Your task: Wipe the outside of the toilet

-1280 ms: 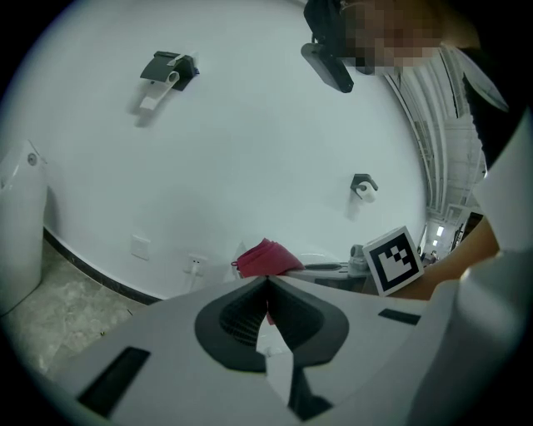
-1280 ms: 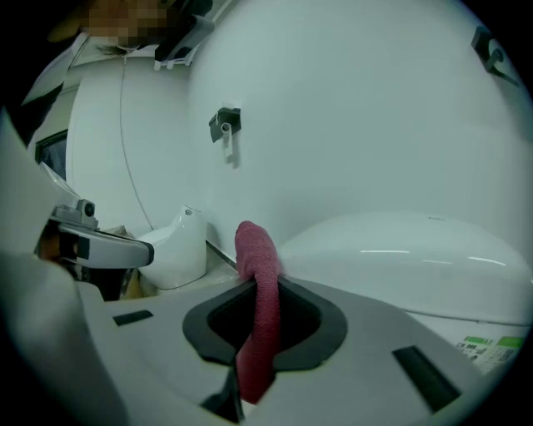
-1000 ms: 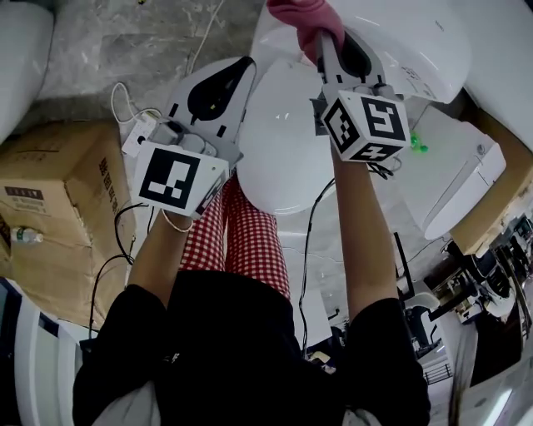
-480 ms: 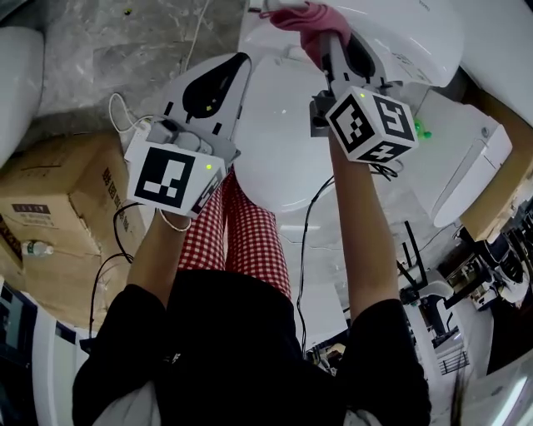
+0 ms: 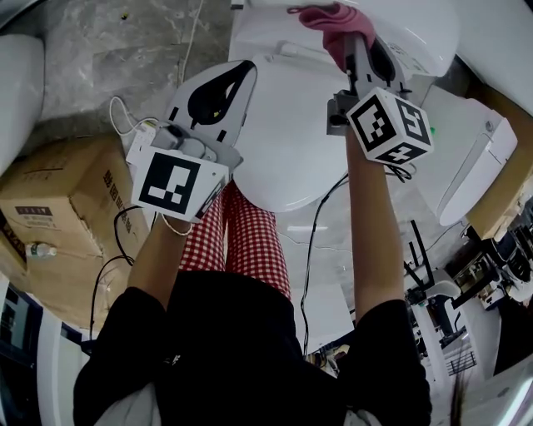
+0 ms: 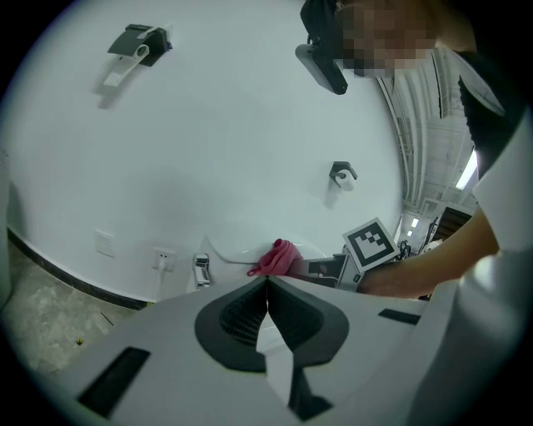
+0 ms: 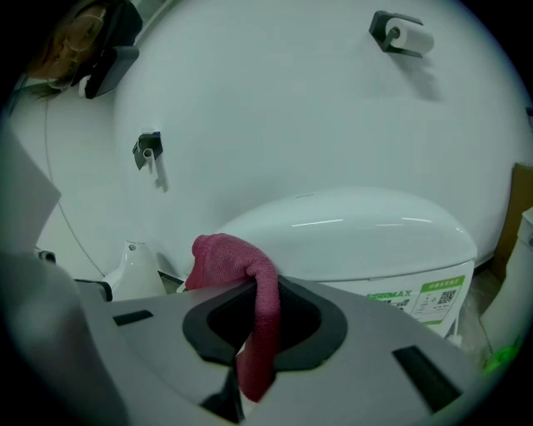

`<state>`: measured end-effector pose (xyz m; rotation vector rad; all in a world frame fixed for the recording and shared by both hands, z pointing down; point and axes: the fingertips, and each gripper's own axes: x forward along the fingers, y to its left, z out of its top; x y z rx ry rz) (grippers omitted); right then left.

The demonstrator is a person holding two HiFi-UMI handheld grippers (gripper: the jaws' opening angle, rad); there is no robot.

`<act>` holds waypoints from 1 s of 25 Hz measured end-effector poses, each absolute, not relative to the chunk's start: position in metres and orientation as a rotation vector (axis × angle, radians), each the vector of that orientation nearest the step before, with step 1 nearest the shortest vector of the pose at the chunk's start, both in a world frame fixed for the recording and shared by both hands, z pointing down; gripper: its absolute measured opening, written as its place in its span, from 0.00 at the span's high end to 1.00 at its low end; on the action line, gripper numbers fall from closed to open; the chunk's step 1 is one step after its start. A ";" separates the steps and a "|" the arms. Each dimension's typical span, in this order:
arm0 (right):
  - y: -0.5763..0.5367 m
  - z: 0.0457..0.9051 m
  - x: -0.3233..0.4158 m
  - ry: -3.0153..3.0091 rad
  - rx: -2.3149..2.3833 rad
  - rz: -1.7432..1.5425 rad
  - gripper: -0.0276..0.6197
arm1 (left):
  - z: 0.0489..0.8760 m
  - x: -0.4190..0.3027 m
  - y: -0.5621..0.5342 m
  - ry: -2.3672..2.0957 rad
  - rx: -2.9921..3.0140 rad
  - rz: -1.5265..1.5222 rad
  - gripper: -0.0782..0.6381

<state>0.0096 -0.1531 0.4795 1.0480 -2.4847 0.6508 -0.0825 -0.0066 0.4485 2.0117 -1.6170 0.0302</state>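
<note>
A white toilet (image 5: 283, 141) with its lid down stands in front of me, its rounded tank (image 7: 350, 237) behind. My right gripper (image 5: 354, 37) is shut on a pink cloth (image 5: 329, 21) and holds it at the back of the seat, by the tank. The cloth (image 7: 250, 308) drapes over the jaws in the right gripper view. My left gripper (image 5: 241, 71) hovers over the lid's left side, shut with nothing in it. The pink cloth (image 6: 279, 258) and the right gripper's marker cube (image 6: 369, 244) show ahead in the left gripper view.
A cardboard box (image 5: 58, 208) sits on the floor at left, with white cables (image 5: 125, 116) beside it. Another white toilet (image 5: 466, 166) stands at right, and metal parts (image 5: 433, 308) lie lower right. The person's red checked trousers (image 5: 246, 241) are close to the bowl.
The right gripper has carried the pink cloth rightward along the back of the seat. The head view has shifted, bringing more of the toilet lid into sight. The left gripper stays about where it was.
</note>
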 end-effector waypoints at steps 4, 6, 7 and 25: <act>-0.160 0.478 0.027 -2.478 1.087 0.647 0.87 | 0.448 -0.072 -0.009 -1.600 2.025 0.048 0.88; -0.165 0.478 0.037 -2.474 1.106 0.638 0.87 | 0.448 -0.065 -0.011 -1.583 2.039 0.060 0.88; -0.167 0.477 0.043 -2.472 1.119 0.635 0.87 | 0.448 -0.061 -0.012 -1.580 2.045 0.058 0.88; -0.205 0.468 0.151 -2.399 1.378 0.647 0.87 | 0.445 -0.001 -0.032 -1.507 2.102 0.088 0.88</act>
